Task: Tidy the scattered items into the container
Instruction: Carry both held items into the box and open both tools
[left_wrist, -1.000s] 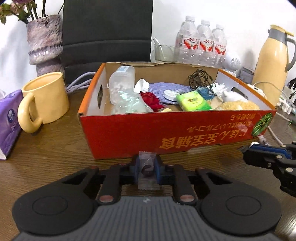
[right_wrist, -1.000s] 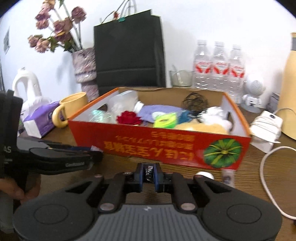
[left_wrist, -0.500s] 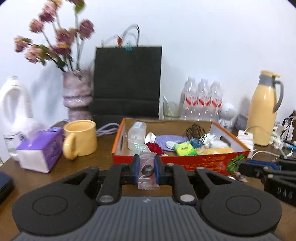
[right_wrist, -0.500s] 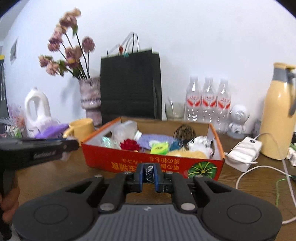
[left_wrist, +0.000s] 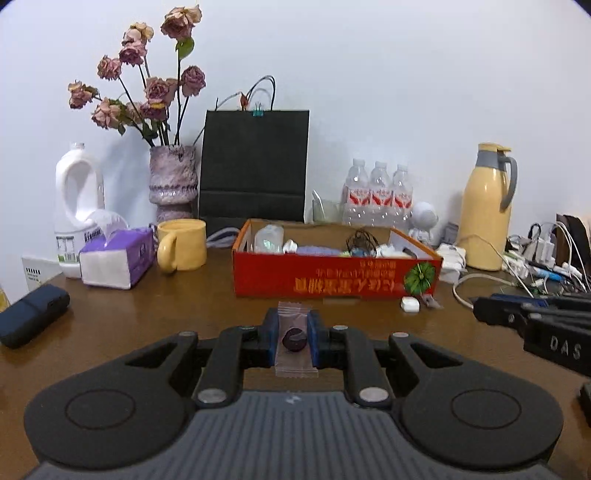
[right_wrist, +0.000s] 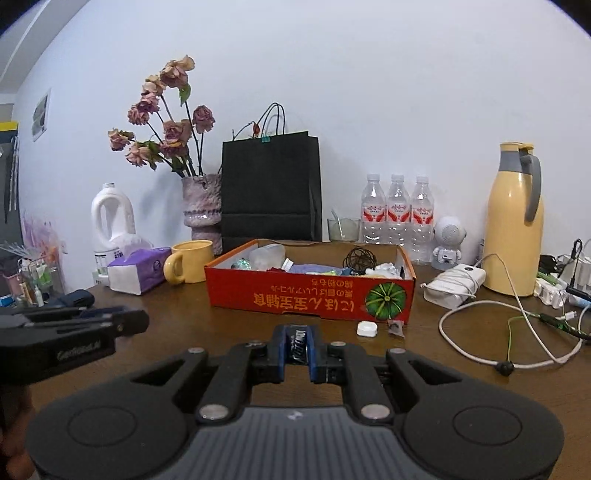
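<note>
Crinkly clear-wrapped candy (left_wrist: 294, 341) sat clenched mid-wrapper in the left tongs (left_wrist: 294, 338), light and slippery, while the right tongs (right_wrist: 297, 345) pinched a small dark packet (right_wrist: 297, 342), both short of the red box (left_wrist: 332, 280).

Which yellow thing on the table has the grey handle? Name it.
The tall yellow jug at the right of the table. Its grey handle and lid mark it out from the short yellow mug left of the red box, which is yellow all over.
</note>
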